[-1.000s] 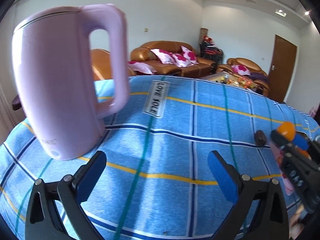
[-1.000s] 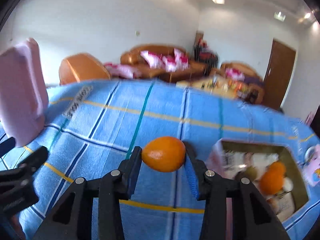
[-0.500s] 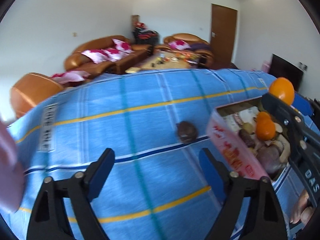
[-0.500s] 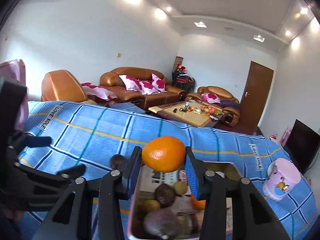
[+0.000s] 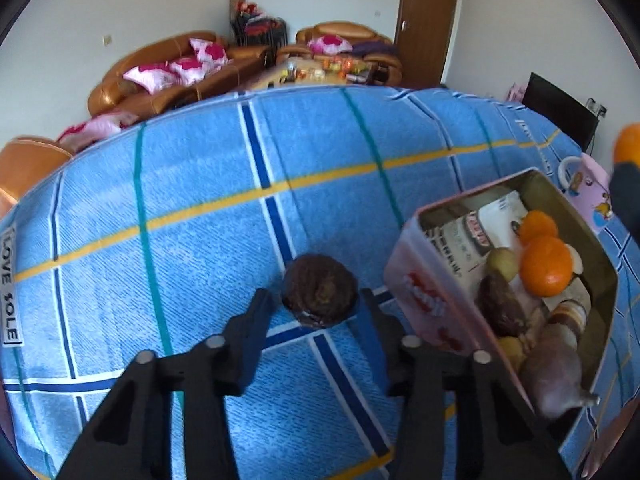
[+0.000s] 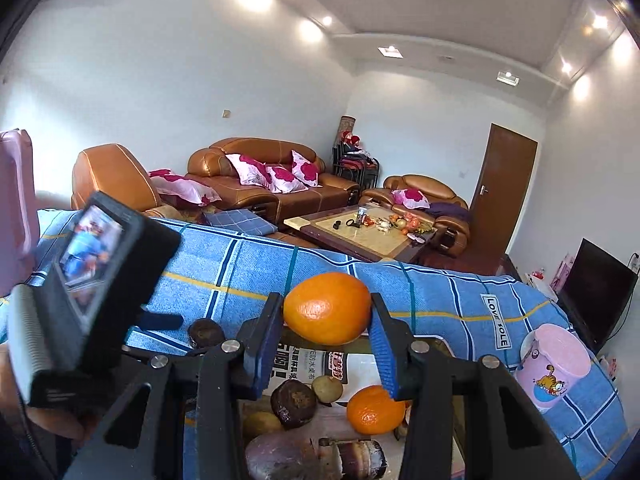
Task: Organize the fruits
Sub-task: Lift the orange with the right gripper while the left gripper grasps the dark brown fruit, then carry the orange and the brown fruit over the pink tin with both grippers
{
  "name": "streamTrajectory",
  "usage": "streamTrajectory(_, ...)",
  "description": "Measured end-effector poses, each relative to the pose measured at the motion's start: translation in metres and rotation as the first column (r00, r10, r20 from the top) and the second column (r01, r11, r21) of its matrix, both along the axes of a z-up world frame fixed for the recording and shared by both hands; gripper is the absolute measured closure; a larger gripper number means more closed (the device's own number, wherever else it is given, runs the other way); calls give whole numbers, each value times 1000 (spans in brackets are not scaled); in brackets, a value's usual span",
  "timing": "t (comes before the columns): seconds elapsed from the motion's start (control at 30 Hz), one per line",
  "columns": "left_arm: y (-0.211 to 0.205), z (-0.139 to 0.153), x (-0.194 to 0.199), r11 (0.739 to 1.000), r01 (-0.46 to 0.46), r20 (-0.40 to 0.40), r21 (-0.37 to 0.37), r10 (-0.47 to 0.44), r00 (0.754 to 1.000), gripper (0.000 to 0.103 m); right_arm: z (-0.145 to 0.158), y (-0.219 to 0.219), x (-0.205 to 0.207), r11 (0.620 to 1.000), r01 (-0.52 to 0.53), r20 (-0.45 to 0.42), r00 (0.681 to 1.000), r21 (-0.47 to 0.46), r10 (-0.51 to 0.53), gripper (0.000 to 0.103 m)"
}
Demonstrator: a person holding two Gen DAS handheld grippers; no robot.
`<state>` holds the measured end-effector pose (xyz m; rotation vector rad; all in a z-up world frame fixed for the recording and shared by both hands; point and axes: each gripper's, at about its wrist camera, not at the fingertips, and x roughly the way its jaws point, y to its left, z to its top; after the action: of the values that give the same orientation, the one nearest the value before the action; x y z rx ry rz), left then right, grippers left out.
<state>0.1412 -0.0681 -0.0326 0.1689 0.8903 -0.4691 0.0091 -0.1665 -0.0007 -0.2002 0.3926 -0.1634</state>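
Your right tool (image 6: 328,344), bottom centre, has black triangular arms, silver screws and blue ribbed pads; your left tool (image 5: 318,312) has the same black arms and screws.

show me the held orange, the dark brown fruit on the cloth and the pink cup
held orange (image 6: 326,308), right wrist view, middle of its peel
dark brown fruit (image 5: 320,294), left wrist view, its top
pink cup (image 6: 554,362), right wrist view, its side wall

Pink cartoon mug (image 6: 554,366) on blue checked cloth (image 5: 192,208); tan leather sofa (image 6: 264,178), coffee table (image 6: 360,232), brown door (image 6: 502,176) behind
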Motion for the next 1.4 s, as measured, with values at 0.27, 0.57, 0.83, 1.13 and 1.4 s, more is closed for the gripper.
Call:
streamTrajectory(0.27,1,9,-3,998,-59,65,21,57,996,64,-2,3,1,999,-20,-27,999,25,20,59)
streamTrajectory(0.57,67,20,-31,960,-274,141,-56,280,950,64,0,24,-7,998,-64,-30,997,24,65,59)
streamTrajectory(0.83,115,22,-70,922,-380,198,-79,388,900,64,-1,50,-14,994,-111,-39,993,21,112,59)
streamTrajectory(1.13,131,26,-98,892,-439,249,-105,451,857,64,-11,64,-18,992,-124,-63,990,32,126,59)
streamTrajectory(1.4,135,30,-121,872,-474,302,-124,488,819,64,-25,71,-21,988,-144,-75,986,50,147,59)
